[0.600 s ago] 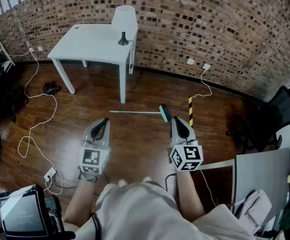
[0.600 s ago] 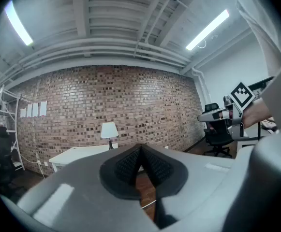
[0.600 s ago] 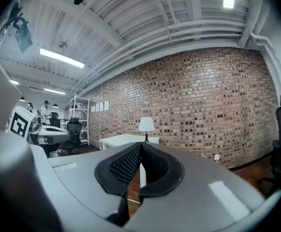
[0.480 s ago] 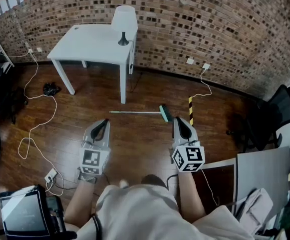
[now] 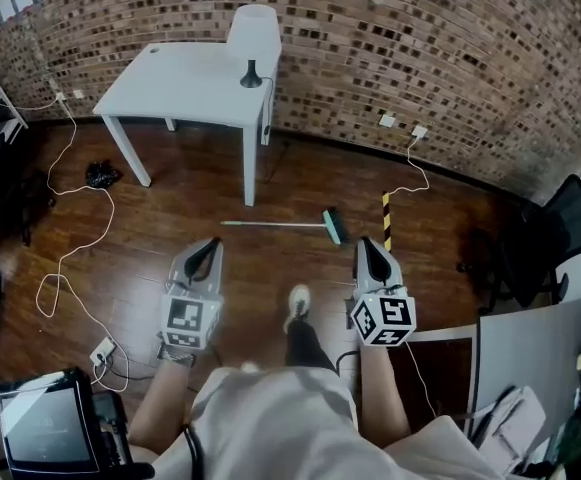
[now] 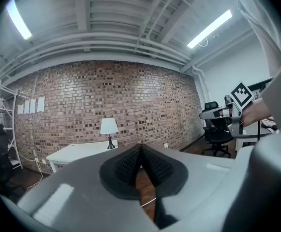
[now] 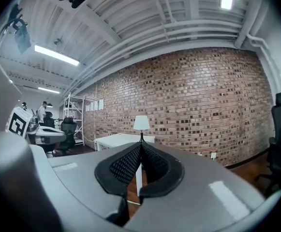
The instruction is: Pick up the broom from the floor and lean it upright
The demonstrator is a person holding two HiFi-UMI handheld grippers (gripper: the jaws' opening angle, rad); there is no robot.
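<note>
The broom (image 5: pixel 290 225) lies flat on the wooden floor in the head view, thin pale handle pointing left and green head (image 5: pixel 332 226) at its right end. My left gripper (image 5: pixel 208 248) is held level below the handle, shut and empty, well short of the broom. My right gripper (image 5: pixel 366 248) is also shut with nothing in it, just below and right of the green head. In the left gripper view the dark pads (image 6: pixel 139 154) meet; in the right gripper view the pads (image 7: pixel 140 152) also meet. The broom is hidden behind the jaws in both gripper views.
A white table (image 5: pixel 185 81) with a white lamp (image 5: pixel 252 38) stands against the brick wall beyond the broom. White cables (image 5: pixel 70 258) trail over the floor at the left. A black-and-yellow strip (image 5: pixel 385 223) lies right of the broom. An office chair (image 5: pixel 555 238) and desk (image 5: pixel 530 358) stand at the right. The person's foot (image 5: pixel 296 306) is stepping forward.
The view has shifted forward slightly; a foot has come into view between the grippers. The broom lies where it was, and both grippers stay shut.
</note>
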